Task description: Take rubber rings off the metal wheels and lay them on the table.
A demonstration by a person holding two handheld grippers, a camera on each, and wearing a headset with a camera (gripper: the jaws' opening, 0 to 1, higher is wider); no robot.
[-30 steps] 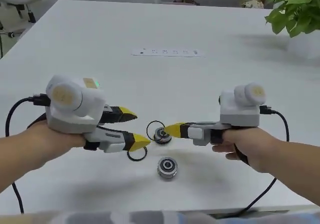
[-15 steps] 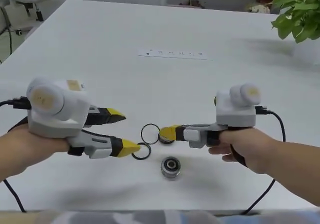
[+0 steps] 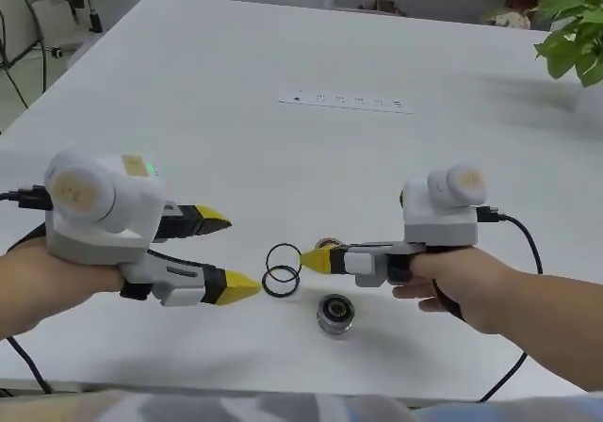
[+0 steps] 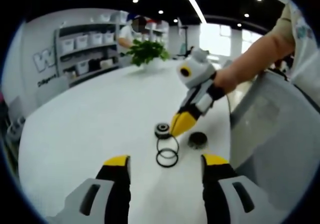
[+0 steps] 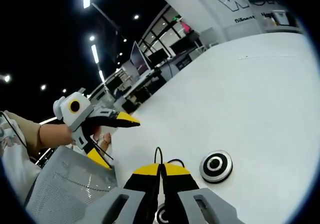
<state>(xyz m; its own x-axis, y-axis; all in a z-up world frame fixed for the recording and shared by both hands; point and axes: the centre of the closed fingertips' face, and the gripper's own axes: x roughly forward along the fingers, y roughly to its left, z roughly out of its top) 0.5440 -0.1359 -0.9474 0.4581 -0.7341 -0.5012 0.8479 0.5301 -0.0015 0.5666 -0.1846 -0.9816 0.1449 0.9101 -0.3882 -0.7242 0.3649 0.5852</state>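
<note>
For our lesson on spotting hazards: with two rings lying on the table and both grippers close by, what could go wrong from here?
1. The right gripper, jaws shut, touches the farther rubber ring; pulling back might drag it across the nearer ring, which it meets.
2. That gripper hides part of the far wheel, so the open left gripper may misjudge a grab there.

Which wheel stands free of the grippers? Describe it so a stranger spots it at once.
On the white table, look near the front edge, just right of the two black rings. The wheel lies nearest the person with nothing touching it; the other wheel sits beyond the right gripper, partly hidden by its tips.
</note>
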